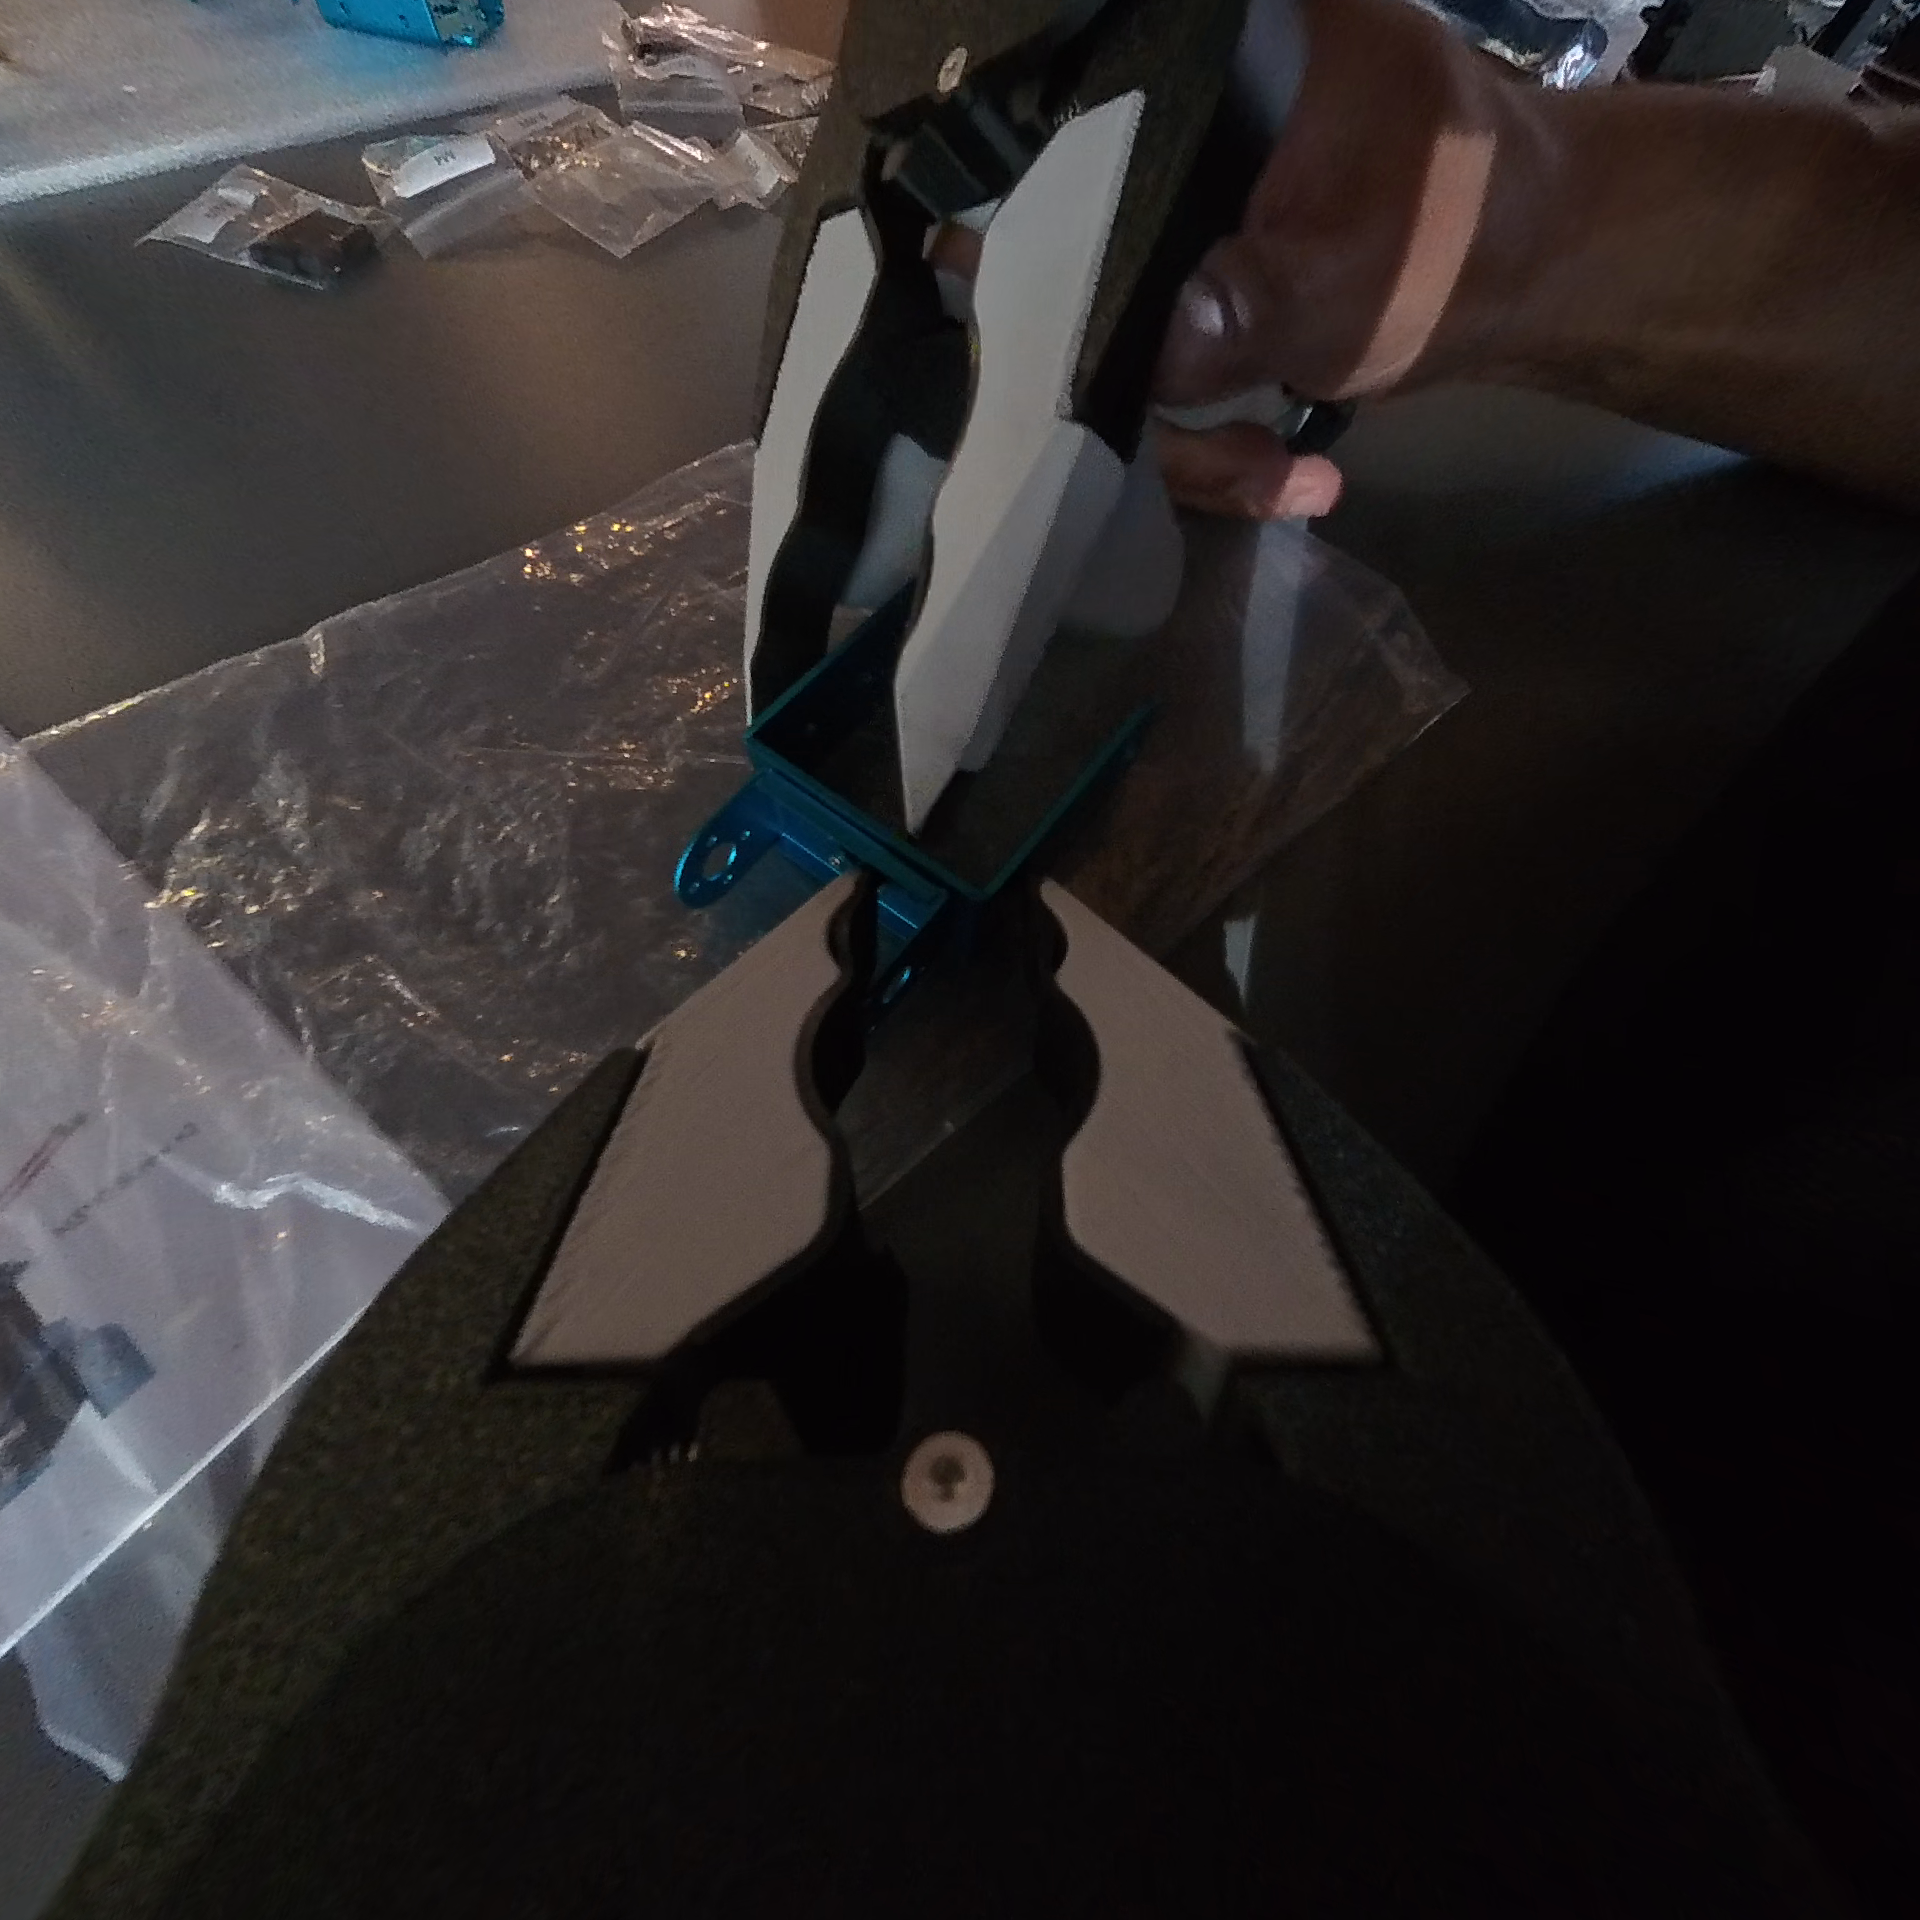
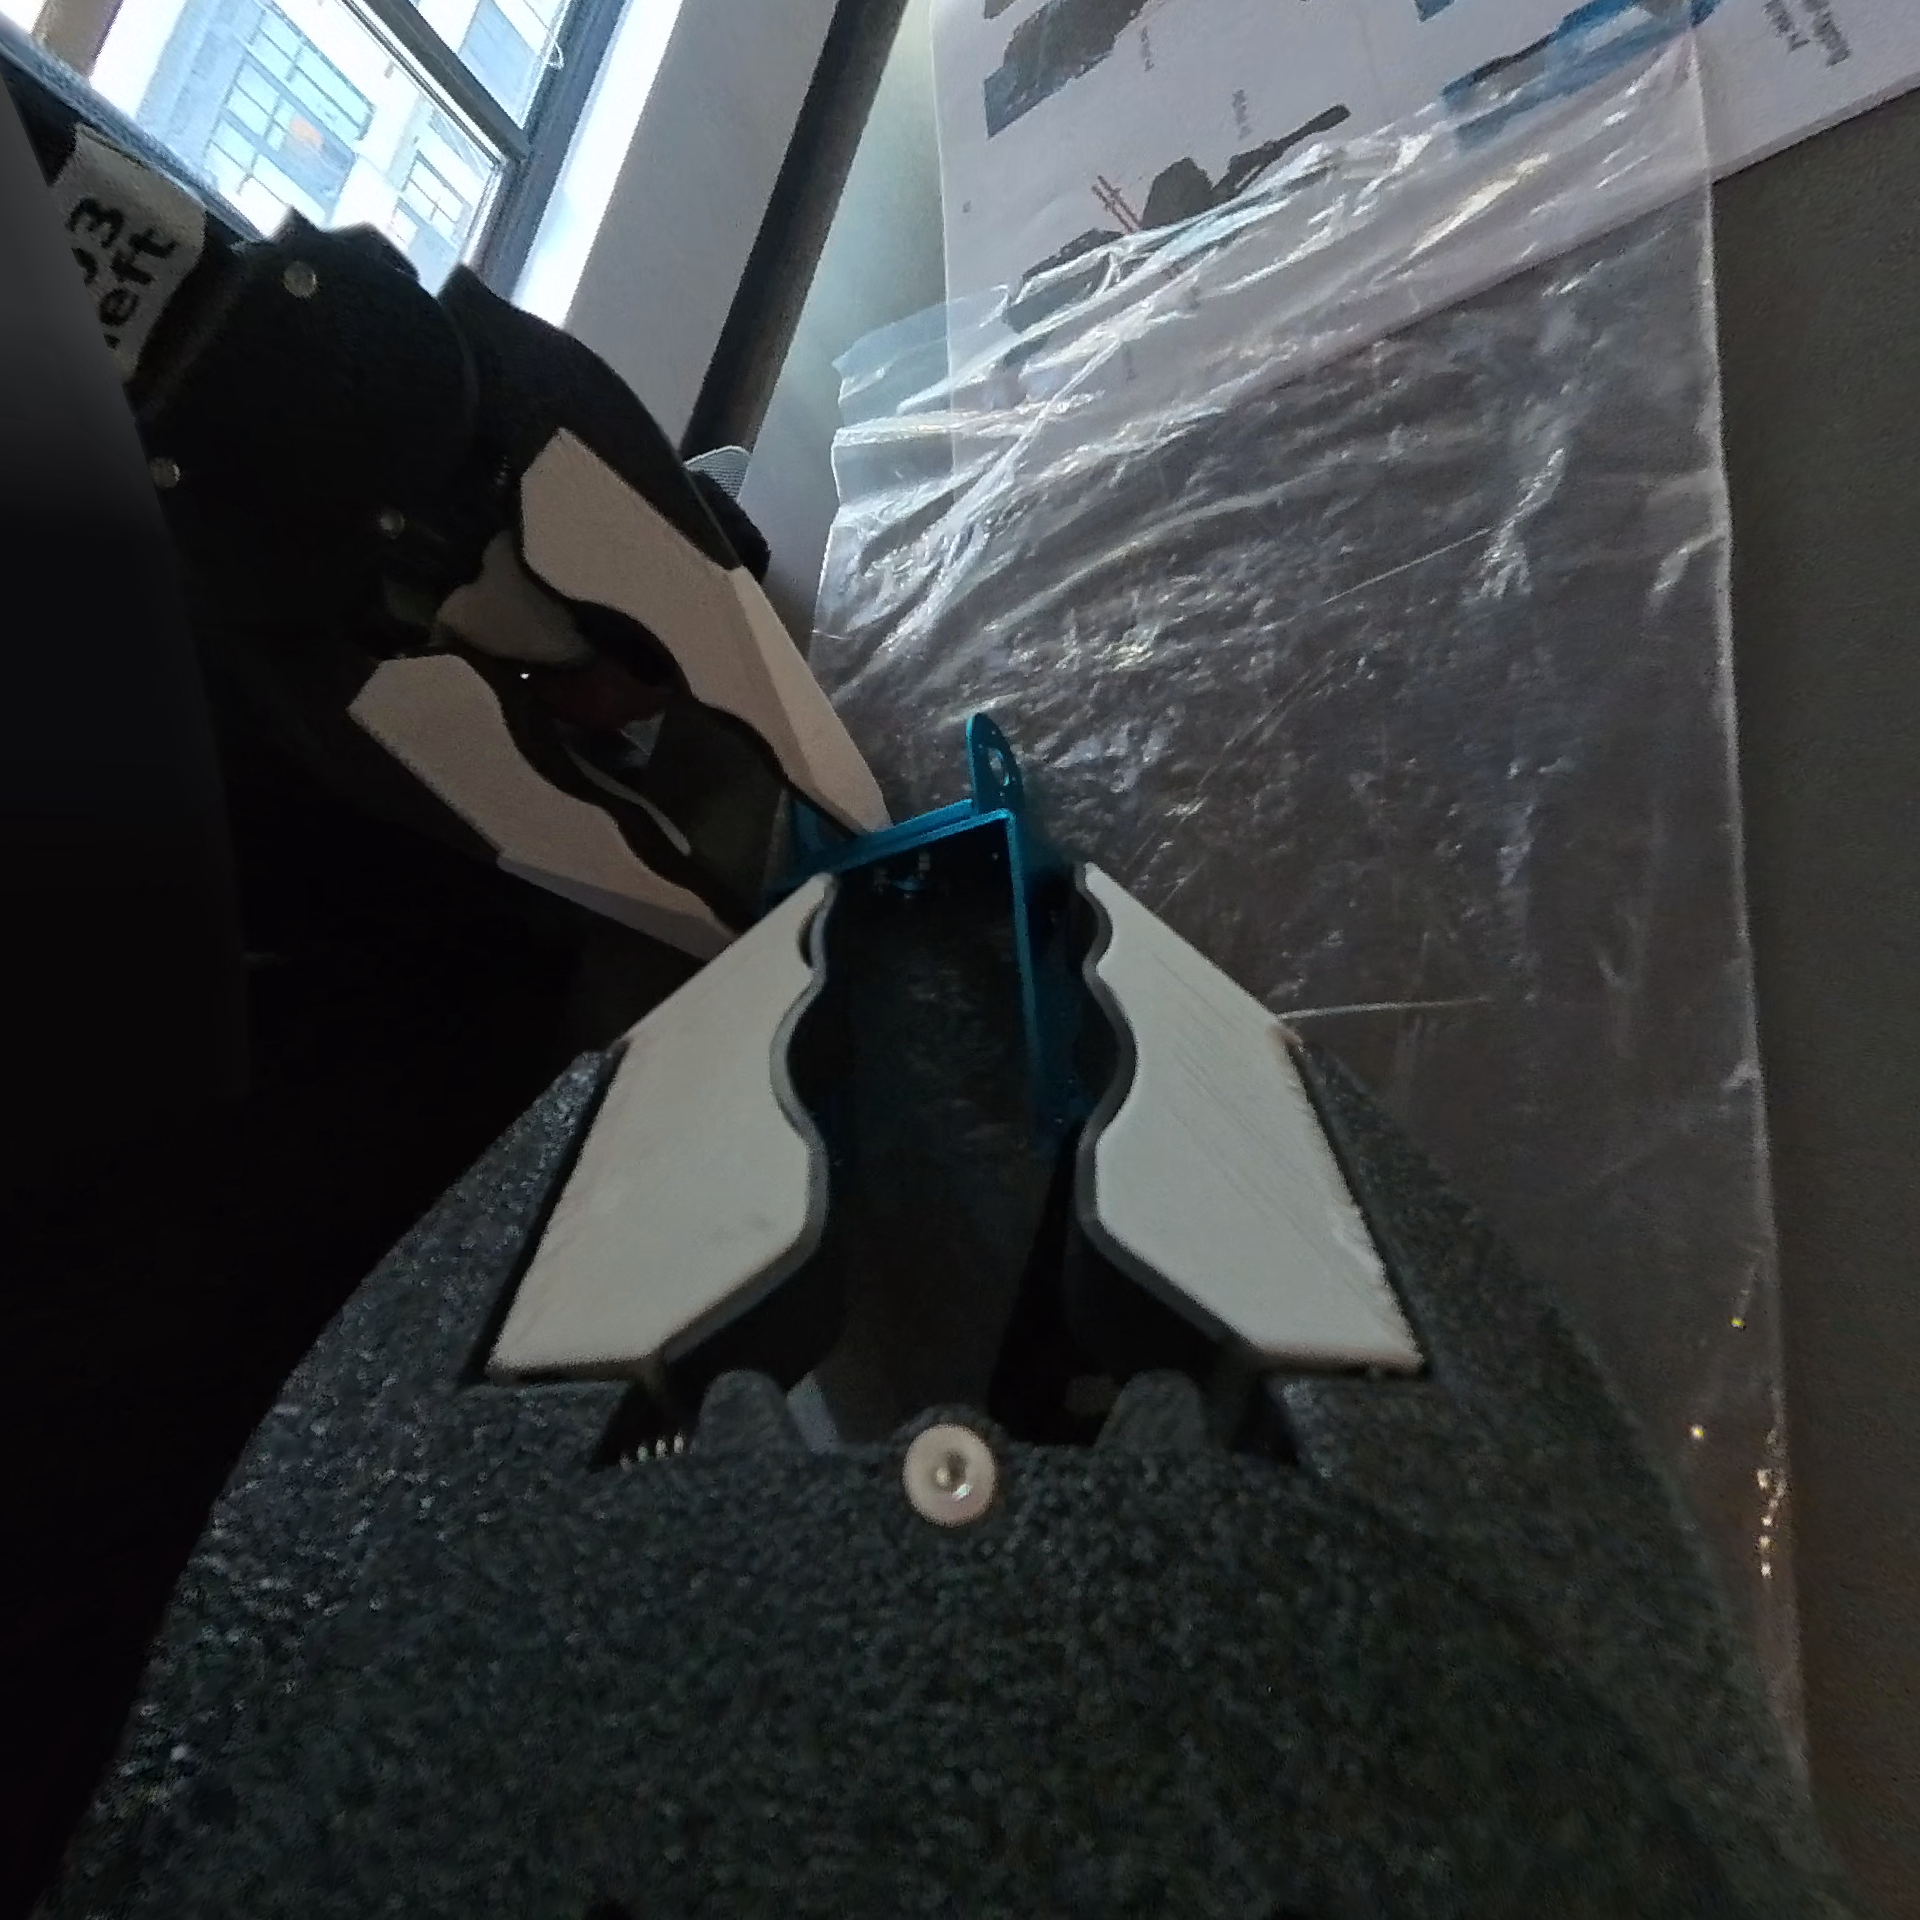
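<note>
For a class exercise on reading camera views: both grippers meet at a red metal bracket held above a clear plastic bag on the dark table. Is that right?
Not quite: the metal bracket is blue, not red, as the left wrist view shows. The rest stands: the left gripper and right gripper meet at it above the clear plastic bag on the dark table.

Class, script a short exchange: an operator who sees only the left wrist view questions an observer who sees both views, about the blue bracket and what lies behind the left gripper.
Operator: How does the blue bracket sit within the right gripper?
Observer: One bracket wall runs close along one of its fingers; a wide dark gap separates that wall from the other finger.
Operator: What lies behind the left gripper?
Observer: A bright window, high behind the gripper's body.
</note>
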A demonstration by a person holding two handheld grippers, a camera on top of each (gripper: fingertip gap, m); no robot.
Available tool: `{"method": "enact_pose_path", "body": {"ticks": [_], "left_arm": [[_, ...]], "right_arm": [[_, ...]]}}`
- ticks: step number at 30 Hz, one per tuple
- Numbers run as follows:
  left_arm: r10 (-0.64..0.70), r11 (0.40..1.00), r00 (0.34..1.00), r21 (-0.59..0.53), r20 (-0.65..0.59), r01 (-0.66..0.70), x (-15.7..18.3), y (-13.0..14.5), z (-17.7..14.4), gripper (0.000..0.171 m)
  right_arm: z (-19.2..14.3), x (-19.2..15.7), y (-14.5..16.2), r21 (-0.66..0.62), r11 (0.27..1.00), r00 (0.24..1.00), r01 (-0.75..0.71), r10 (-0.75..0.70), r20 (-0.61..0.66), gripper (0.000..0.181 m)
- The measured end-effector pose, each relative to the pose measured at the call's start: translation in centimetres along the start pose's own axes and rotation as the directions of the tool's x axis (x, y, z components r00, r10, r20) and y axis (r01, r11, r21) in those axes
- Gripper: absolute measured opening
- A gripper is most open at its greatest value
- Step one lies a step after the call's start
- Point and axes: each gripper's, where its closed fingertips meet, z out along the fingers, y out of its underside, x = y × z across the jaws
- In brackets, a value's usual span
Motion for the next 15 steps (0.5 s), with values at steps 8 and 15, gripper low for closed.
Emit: {"method": "enact_pose_path", "body": {"ticks": [8, 15], "left_arm": [[0.000, 1.000, 1.000, 0.000, 0.002, 0.000, -0.01, 0.00, 0.00, 0.027], [0.003, 1.000, 1.000, -0.001, -0.001, -0.003, 0.04, 0.02, 0.01, 0.027]], "right_arm": [[0.12, 0.13, 0.01, -0.008, 0.999, 0.999, 0.033, -0.033, -0.033, 0.042], [0.18, 0.27, 0.13, -0.021, 0.997, 0.996, 0.069, -0.070, -0.064, 0.039]]}}
